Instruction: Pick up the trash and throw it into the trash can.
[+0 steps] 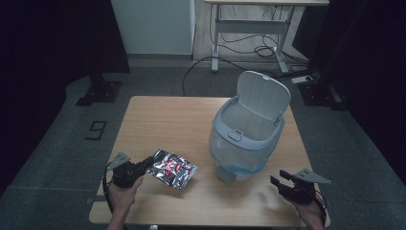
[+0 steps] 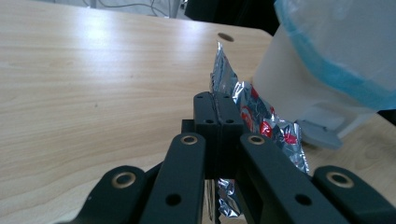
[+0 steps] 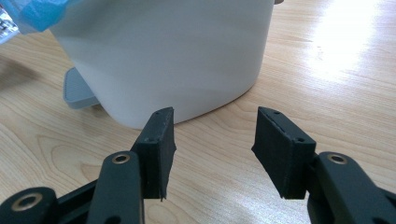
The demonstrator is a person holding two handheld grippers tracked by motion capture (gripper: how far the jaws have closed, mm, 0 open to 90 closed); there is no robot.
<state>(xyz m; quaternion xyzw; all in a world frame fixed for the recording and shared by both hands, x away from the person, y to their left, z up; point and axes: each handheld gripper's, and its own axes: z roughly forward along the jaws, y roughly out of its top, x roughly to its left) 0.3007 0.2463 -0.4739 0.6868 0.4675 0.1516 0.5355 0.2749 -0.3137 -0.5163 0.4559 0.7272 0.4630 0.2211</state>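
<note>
Left tongs [image 2: 217, 122] pinch the foil packet [image 2: 261, 122] by its edge.

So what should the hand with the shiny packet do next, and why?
Probably carry the packet up and over to the open bin and hold it above the opening. The left gripper is already shut on the packet's edge, the bin's lid is tipped up, and the bin stands just past the packet, while the right gripper waits open beside it.

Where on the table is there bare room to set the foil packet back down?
The far left of the table, from the foil packet to the far edge, is bare; so is the near strip between left gripper and right gripper. The bin crowds the right.
</note>
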